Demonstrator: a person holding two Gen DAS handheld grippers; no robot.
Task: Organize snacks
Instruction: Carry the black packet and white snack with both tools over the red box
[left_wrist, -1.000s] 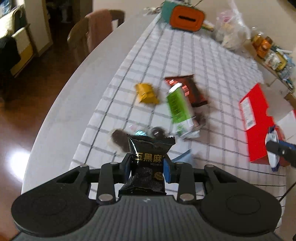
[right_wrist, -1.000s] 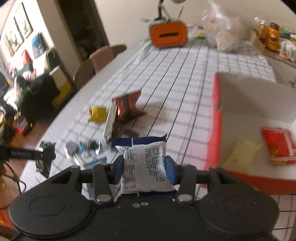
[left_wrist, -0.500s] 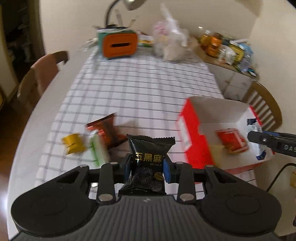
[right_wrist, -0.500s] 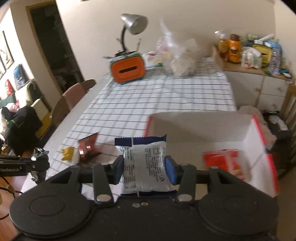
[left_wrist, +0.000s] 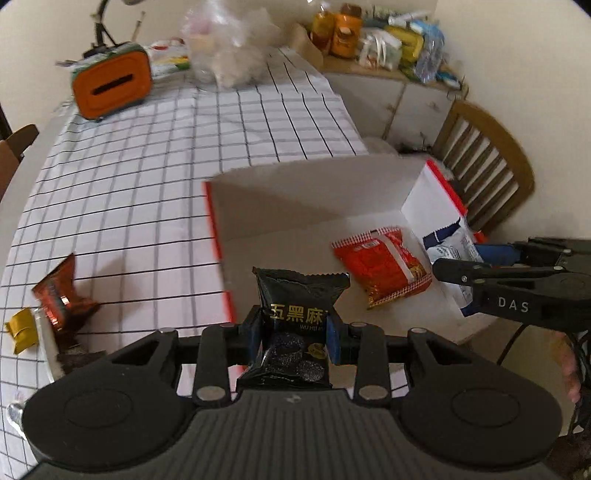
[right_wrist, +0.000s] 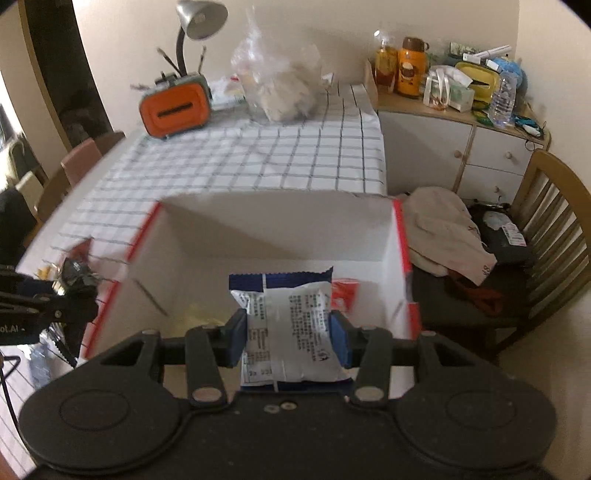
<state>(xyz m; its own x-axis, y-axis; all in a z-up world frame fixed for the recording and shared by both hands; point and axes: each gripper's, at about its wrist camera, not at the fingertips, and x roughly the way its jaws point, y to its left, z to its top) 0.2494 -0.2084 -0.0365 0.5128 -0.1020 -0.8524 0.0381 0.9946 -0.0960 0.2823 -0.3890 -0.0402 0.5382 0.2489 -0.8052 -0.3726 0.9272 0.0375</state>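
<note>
A black snack packet (left_wrist: 300, 295) is shown clamped between the jaws of the left gripper (left_wrist: 293, 334), above the near left edge of the red-and-white box (left_wrist: 218, 229). A blue-and-white snack packet (right_wrist: 291, 325) is likewise pinched by the right gripper (right_wrist: 290, 338), held over the box interior. The task is judged roughly midway — neither carried packet has yet been released.

Inside the box, one red packet (left_wrist: 382, 267) lies flat on the floor; a pale yellowish item (right_wrist: 201, 317) is partly seen beside it, its kind not determinable. Two packets are thus counted in transit and one, possibly two, stored.

On the checked tablecloth (left_wrist: 147, 184) left of the box, a copper-brown wrapper (left_wrist: 59, 291) and a small yellow wrapper (left_wrist: 22, 328) remain — further pieces near them are cut off and blurred, so no full count is possible.
</note>
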